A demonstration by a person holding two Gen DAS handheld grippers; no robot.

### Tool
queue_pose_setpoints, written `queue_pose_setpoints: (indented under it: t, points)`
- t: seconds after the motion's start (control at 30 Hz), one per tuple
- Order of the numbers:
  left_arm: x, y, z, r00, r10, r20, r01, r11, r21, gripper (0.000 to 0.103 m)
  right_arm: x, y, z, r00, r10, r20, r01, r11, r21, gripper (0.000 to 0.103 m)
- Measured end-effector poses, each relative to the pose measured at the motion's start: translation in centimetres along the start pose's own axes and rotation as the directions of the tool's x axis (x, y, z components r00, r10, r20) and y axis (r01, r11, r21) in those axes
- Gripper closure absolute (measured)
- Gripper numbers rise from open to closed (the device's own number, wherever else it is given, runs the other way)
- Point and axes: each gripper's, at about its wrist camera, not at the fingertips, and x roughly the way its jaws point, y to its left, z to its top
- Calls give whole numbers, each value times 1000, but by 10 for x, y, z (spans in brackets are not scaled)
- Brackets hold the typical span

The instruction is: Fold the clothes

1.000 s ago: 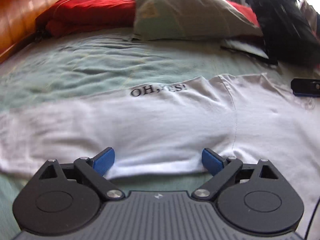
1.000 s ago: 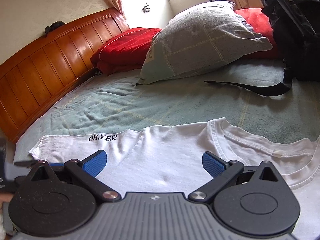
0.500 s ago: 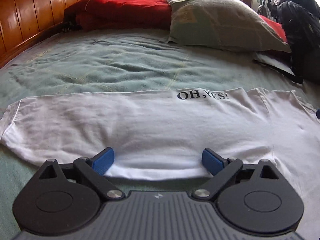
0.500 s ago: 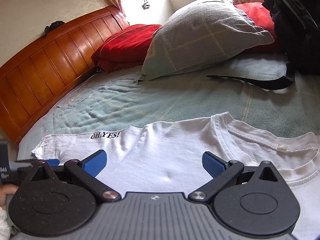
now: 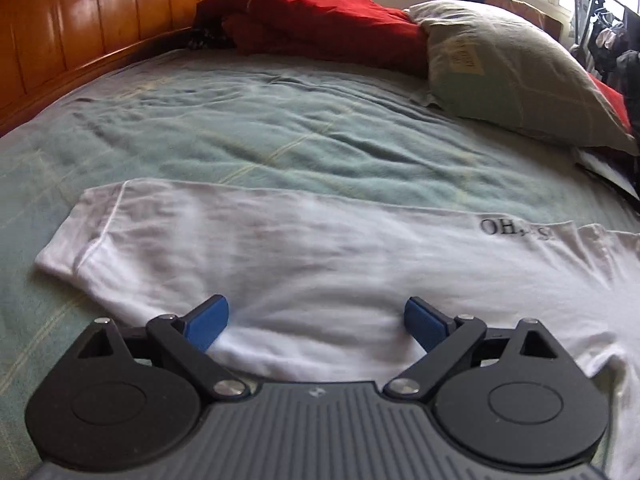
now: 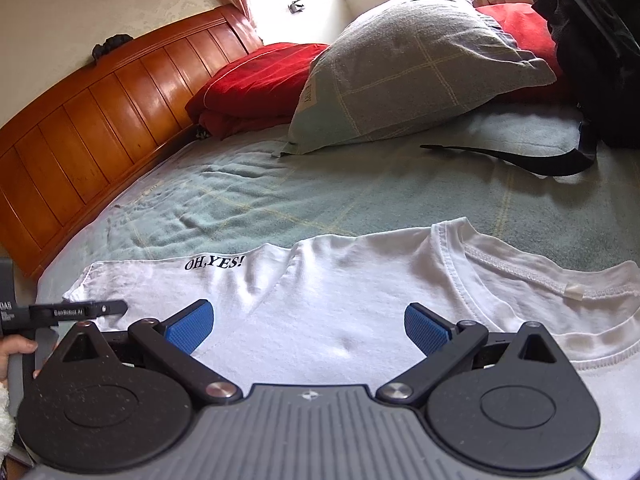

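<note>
White cotton runs across the lower half of both views: a T-shirt (image 5: 320, 264) lies flat on the green blanket (image 5: 280, 128), stretched sideways, its hem end toward the left of the left wrist frame and its ribbed collar (image 6: 540, 276) at the right of the right wrist frame. The far long edge looks like a fold line, since the black "OH,YES!" print (image 6: 214, 263) sits right on it and is cut off there, so one side seems to be turned under or over. That fits a shirt partway through folding, though I cannot say how it got so.

The left gripper (image 5: 316, 320) hangs low over the near edge toward the hem end, blue pads wide apart with cloth showing between them and nothing pinched. The right gripper (image 6: 308, 322) sits near the collar end, jaws likewise spread, straddling the shoulder area without gripping. Spaced along the near edge like this, the two look placed to take that edge at two points so the cloth lifts evenly instead of sagging.

At the lower left of the right wrist frame, a hand (image 6: 14, 354) holds the other tool's handle.

Beyond the shirt, a checked pillow (image 6: 420, 64) and red bedding (image 6: 260, 80) are stacked against the wooden headboard (image 6: 100, 120), and a black backpack (image 6: 592, 48) fills the upper right, its strap trailing on the blanket well clear of the shirt.
</note>
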Motion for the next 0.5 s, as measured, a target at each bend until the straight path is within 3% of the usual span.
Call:
queue_pose_setpoints:
  t: [0.2,0.3,0.37,0.43,0.5]
  points:
    - [-12,29,15,992,128,-18,-130,988,-90,9,3,-7,0,1000,-2,-12,2,999,40,0]
    - [-11,30,35,998,55,28,-52,993,-110,9,4,-4,0,1000,1,-12,-1,1000,27,0]
    - [-2,29,45,999,-37,31,41,988,-151,8,4,-1,-1,1000,0,-10,0,1000,13,0]
    - [12,32,52,992,-126,17,127,971,-201,8,5,-2,-1,1000,-3,-13,3,1000,12,0]
    - [25,40,53,986,-169,-2,162,951,-263,8,6,-2,-2,1000,-5,-17,6,1000,11,0]
